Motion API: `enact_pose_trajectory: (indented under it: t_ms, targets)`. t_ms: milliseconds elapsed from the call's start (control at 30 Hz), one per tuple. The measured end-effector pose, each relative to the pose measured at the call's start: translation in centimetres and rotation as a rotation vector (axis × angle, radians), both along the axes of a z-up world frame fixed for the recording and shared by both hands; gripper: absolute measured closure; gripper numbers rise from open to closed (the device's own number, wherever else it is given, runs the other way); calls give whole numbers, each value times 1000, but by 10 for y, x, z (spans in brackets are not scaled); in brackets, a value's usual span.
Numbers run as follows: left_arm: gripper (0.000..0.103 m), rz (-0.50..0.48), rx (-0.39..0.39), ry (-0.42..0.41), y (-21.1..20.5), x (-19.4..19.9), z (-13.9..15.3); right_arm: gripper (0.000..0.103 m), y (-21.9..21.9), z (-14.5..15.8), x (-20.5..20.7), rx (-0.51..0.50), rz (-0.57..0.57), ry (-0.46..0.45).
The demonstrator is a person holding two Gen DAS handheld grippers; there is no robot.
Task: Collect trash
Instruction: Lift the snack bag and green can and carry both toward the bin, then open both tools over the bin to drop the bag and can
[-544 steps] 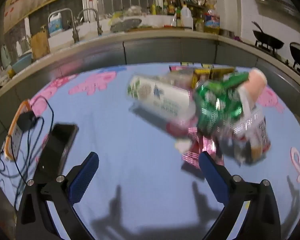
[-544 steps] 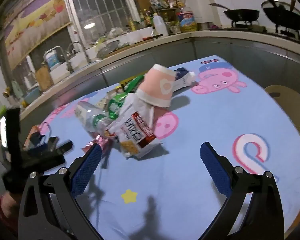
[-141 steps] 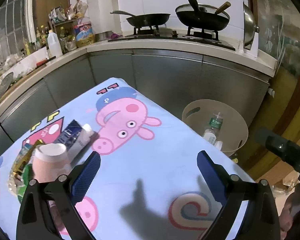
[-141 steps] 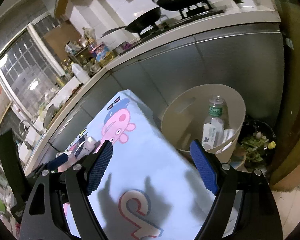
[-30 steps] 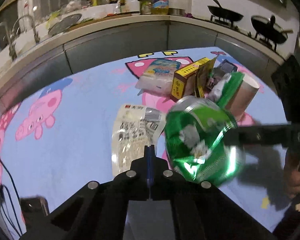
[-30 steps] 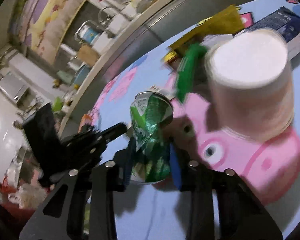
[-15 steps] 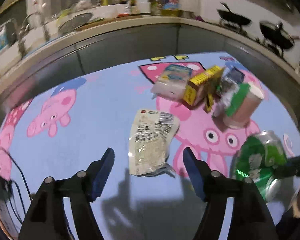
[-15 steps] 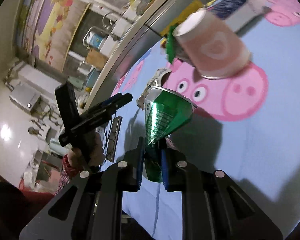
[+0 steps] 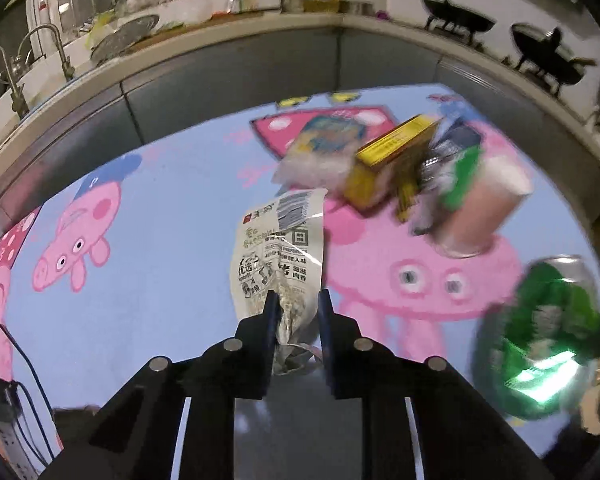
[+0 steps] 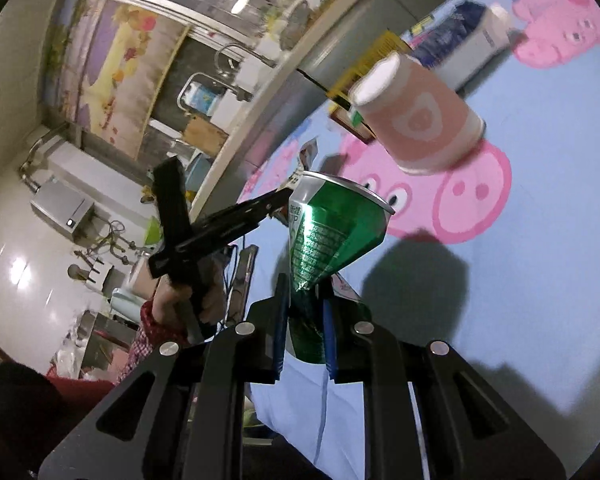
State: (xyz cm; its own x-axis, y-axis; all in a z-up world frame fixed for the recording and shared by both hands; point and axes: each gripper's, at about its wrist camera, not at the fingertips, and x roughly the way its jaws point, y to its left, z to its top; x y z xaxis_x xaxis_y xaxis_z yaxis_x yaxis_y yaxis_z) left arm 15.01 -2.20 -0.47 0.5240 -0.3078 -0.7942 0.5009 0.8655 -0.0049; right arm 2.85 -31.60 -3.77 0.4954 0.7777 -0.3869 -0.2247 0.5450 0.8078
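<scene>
Both hands are loaded at this moment. The left gripper (image 9: pixel 294 310) is pinched on the near end of a white snack wrapper (image 9: pixel 278 248), its jaws having just been closing with the crumpled foil caught between the pads; the wrapper's long axis runs straight ahead of the fingers, away from the hand, its far end lying toward the heap of leftovers. The right gripper (image 10: pixel 304 322) is clamped on the squashed waist of a green can (image 10: pixel 332 232), which stands up out of the jaws with its silver rim ahead and above the fingertips, clear of the blue cartoon tablecloth (image 10: pixel 520 300). Seen from the left wrist, that same can (image 9: pixel 548 340) floats off to the right of the wrapper, well apart from it. Ahead and to the right of the left gripper sit a pink paper cup (image 9: pixel 484 208) on its side and a yellow box (image 9: pixel 392 160), touching in one cluster. No bin shows in either view, so I judge the coming move turns on carrying both pieces away from the table toward wherever it stands; the wrapper's dangling length is the bit likely to snag.
</scene>
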Motion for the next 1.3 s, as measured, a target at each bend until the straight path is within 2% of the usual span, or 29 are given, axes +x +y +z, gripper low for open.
enact_pose_trajectory:
  t_ms: [233, 333, 500, 633, 767, 900, 1000, 1133, 1300]
  targets:
    - [83, -95, -154, 8, -19, -41, 36, 88, -19, 14, -14, -6, -37, -54]
    - [83, -158, -172, -10, -40, -55, 49, 88, -39, 14, -27, -10, -86, -66]
    - [83, -323, -180, -36, -111, -71, 68, 88, -90, 10, -48, -6, -219, -78]
    - [83, -456, -172, -48, -181, -75, 72, 88, -153, 6, -66, 4, -392, -87]
    - [83, -584, -150, -30, -269, -73, 67, 88, -222, 8, -84, -20, -569, -103]
    - [83, -666, -113, 6, -347, -71, 53, 88, -285, 2, -93, -41, -719, -76]
    - [83, -713, -91, 28, -399, -73, 41, 88, -333, -8, -95, -100, -831, -33]
    - [83, -742, -71, 48, -445, -75, 22, 88, -354, -19, -89, -177, -875, 6]
    - [83, -731, -26, 59, -473, -75, -2, 88, -357, -34, -74, -230, -869, 47]
